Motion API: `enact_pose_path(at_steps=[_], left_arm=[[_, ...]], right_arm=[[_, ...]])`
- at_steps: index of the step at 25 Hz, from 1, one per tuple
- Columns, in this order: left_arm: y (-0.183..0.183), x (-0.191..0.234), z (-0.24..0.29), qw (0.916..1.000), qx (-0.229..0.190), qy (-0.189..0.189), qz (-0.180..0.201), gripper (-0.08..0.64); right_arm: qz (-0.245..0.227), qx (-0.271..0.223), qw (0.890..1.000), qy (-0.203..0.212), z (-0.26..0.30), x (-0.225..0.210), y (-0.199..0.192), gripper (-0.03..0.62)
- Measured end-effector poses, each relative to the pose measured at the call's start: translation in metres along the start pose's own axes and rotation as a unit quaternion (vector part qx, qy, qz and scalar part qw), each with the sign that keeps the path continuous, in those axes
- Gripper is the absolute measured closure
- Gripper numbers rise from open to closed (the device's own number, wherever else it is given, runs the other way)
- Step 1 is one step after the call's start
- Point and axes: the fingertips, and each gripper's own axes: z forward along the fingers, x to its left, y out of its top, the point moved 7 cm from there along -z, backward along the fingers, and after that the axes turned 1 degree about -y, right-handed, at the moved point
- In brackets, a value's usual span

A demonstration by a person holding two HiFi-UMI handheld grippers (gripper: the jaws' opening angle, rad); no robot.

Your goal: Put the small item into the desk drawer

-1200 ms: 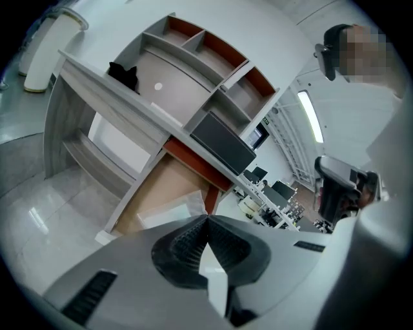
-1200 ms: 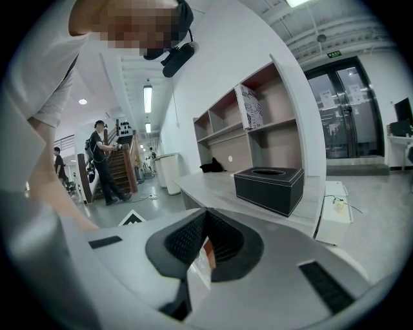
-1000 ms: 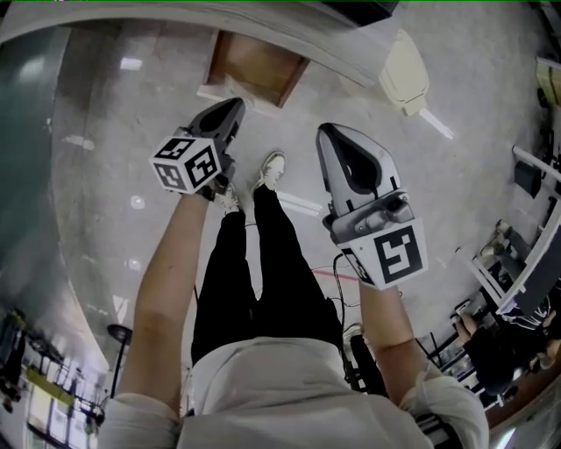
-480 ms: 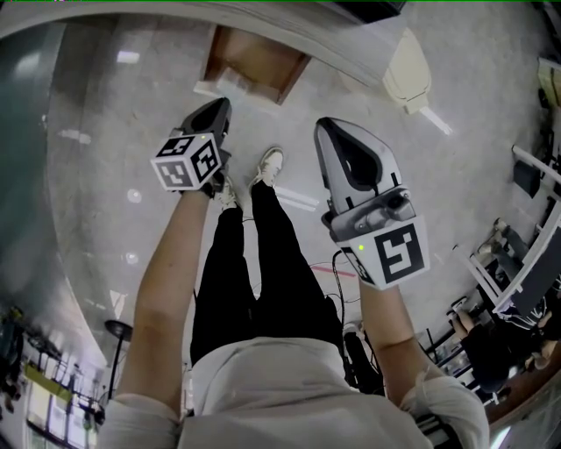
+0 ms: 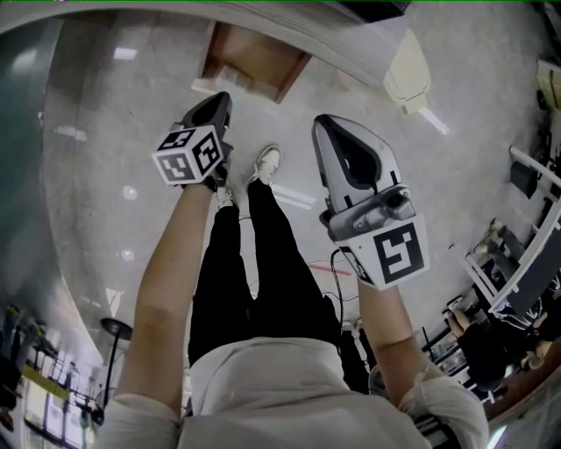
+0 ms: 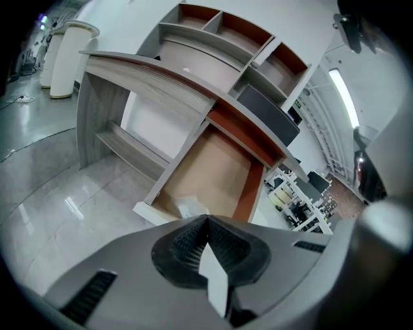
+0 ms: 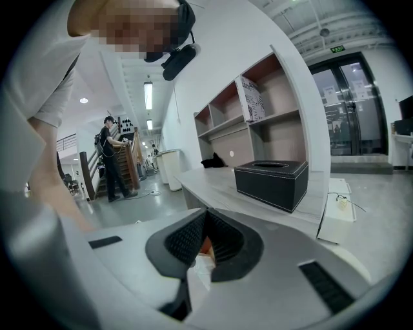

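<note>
The desk drawer [image 5: 252,63] stands pulled out under the curved desk top [image 5: 263,16]; its brown bottom [image 6: 216,164] is bare except for a small whitish thing [image 6: 190,206] near the front wall. My left gripper [image 5: 221,100] hovers just short of the drawer front, pointing down at it. Its jaws [image 6: 208,220] are shut, with only a white sliver showing behind the pads. My right gripper [image 5: 323,124] is held to the right of the drawer, shut [image 7: 205,214], with a small orange item [image 7: 204,245] pinched between its pads.
A black tissue box [image 7: 271,184] sits on the desk top, with open shelves [image 6: 226,29] above. A cream pedestal [image 5: 404,72] stands on the floor right of the drawer. My feet [image 5: 268,164] are below it. Cables [image 5: 337,263] trail on the floor. Another person [image 7: 113,158] stands far off.
My left gripper has shifted a little toward the drawer front and tipped further down. The right gripper has stayed put.
</note>
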Motion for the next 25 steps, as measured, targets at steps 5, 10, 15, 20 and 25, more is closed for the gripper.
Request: enact_pose_path(at_steps=[5, 10, 15, 20, 25], left_arm=[[-0.002, 0.003, 0.004, 0.9999, 0.007, 0.013, 0.006, 0.543], [-0.003, 0.004, 0.004, 0.9995, 0.016, 0.027, 0.009, 0.543], [-0.009, 0.007, 0.004, 0.9991, 0.024, 0.035, 0.007, 0.543], [-0.013, 0.009, 0.002, 0.9990, 0.024, 0.038, 0.004, 0.543], [-0.013, 0.010, -0.003, 0.9986, 0.025, 0.046, 0.008, 0.543]], right_arm=[[0.001, 0.002, 1.000, -0.002, 0.000, -0.001, -0.003, 0.569], [0.002, 0.002, 1.000, -0.001, -0.001, 0.001, -0.002, 0.569], [0.001, 0.002, 1.000, -0.002, -0.003, 0.004, -0.005, 0.569], [0.003, 0.000, 1.000, -0.007, -0.006, 0.007, -0.008, 0.569], [0.004, -0.002, 1.000, -0.009, -0.009, 0.012, -0.008, 0.569]])
